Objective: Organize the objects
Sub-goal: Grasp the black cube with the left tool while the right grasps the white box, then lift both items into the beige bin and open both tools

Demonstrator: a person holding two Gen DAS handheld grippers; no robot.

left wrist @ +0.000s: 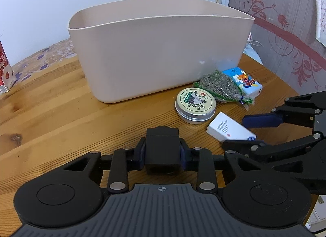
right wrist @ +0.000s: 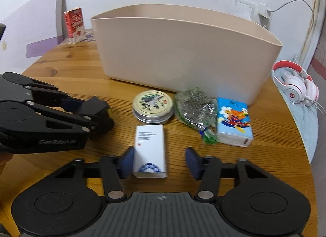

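Black box [left wrist: 162, 149] sits clamped between the left gripper [left wrist: 162, 152] pads, just above the wooden table [left wrist: 61, 102]. Right gripper [right wrist: 160, 162] straddles the white box [right wrist: 150, 149], one pad touching its side, the other apart. Tin [right wrist: 153, 106], herb bag [right wrist: 194, 110] and tissue pack [right wrist: 233, 121] lie before the beige bin [right wrist: 183, 57].
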